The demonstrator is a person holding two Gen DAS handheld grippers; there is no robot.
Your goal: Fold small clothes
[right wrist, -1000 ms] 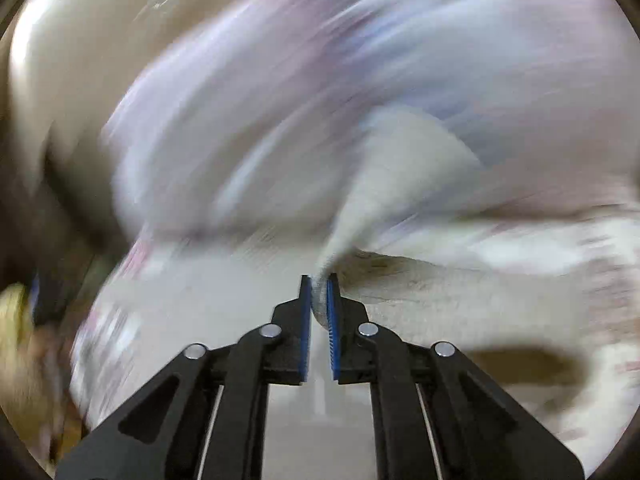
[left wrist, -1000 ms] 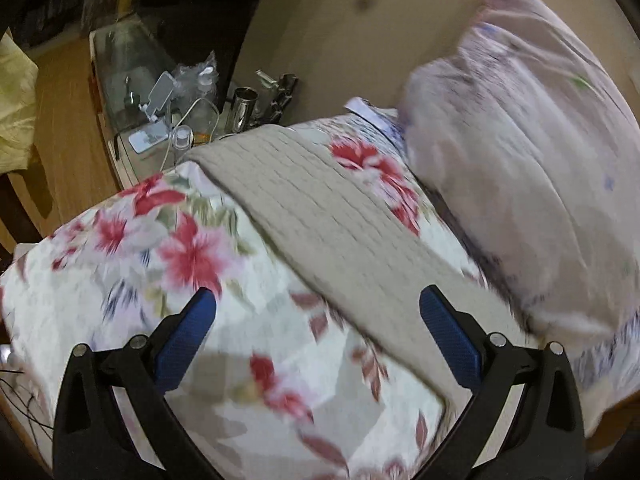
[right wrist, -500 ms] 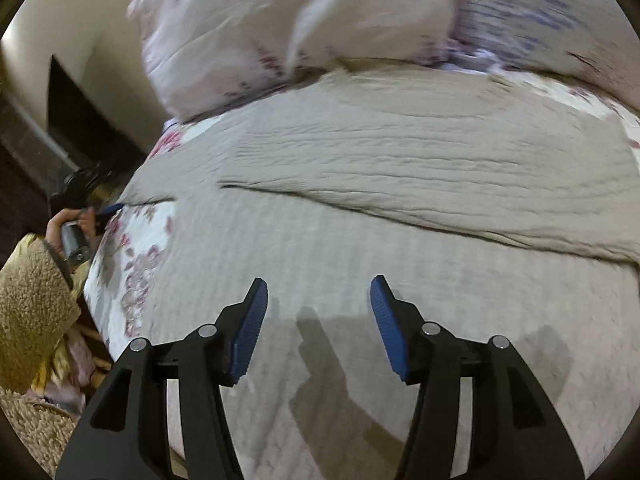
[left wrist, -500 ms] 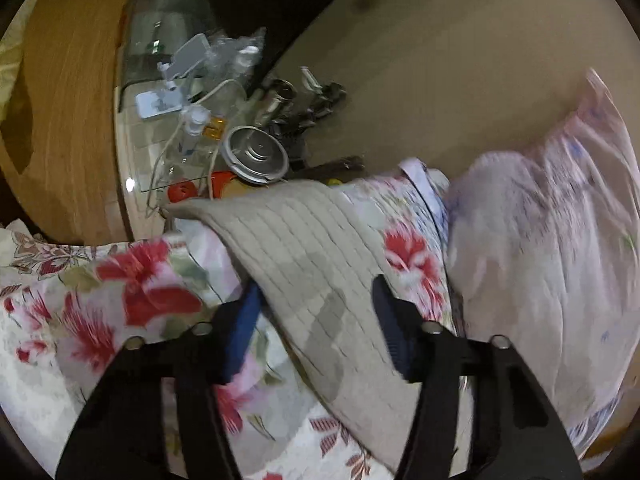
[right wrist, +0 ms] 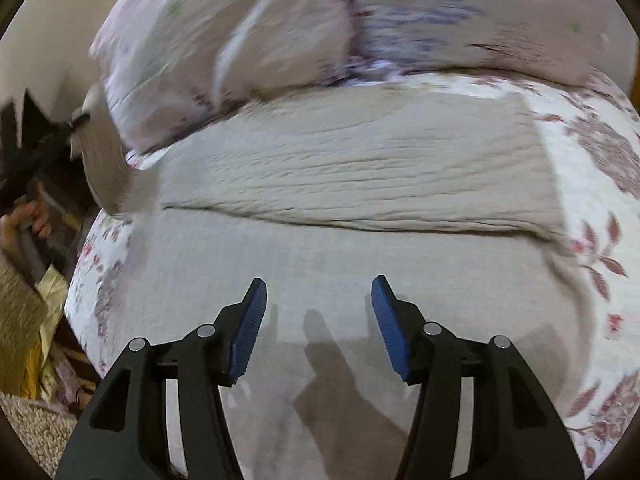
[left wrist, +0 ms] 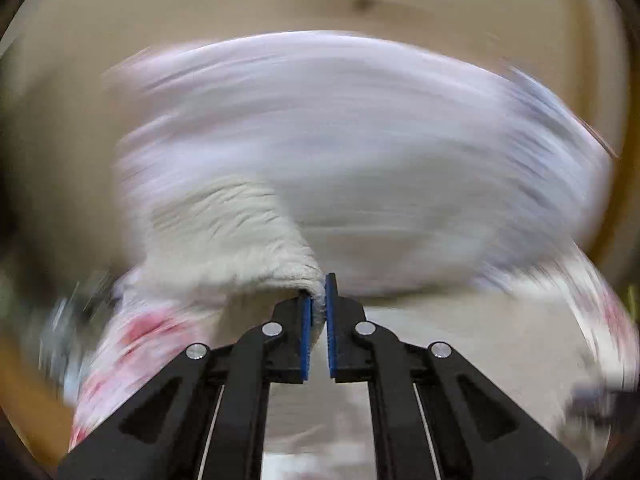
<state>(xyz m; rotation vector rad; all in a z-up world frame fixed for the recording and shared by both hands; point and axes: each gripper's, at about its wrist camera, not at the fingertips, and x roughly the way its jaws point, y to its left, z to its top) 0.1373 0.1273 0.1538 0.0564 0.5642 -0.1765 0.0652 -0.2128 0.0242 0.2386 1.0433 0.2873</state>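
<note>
Where the pale lilac pillows (right wrist: 280, 28) were heaped at the head of the bed, they crowded the far edge of the beige ribbed cloth (right wrist: 352, 168), which lay half-folded on the floral bedspread (right wrist: 592, 152). Left gripper (left wrist: 318, 300): clamped on a lifted corner of that cloth, view blurred. Right gripper (right wrist: 318, 304): jaws apart, above the cloth. Cream wall (left wrist: 280, 0) behind.

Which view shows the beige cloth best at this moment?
The right wrist view: the beige cloth lies sharp across the bed, fold line visible. The left wrist view is motion-blurred, showing only a corner pinched in the left gripper.
</note>
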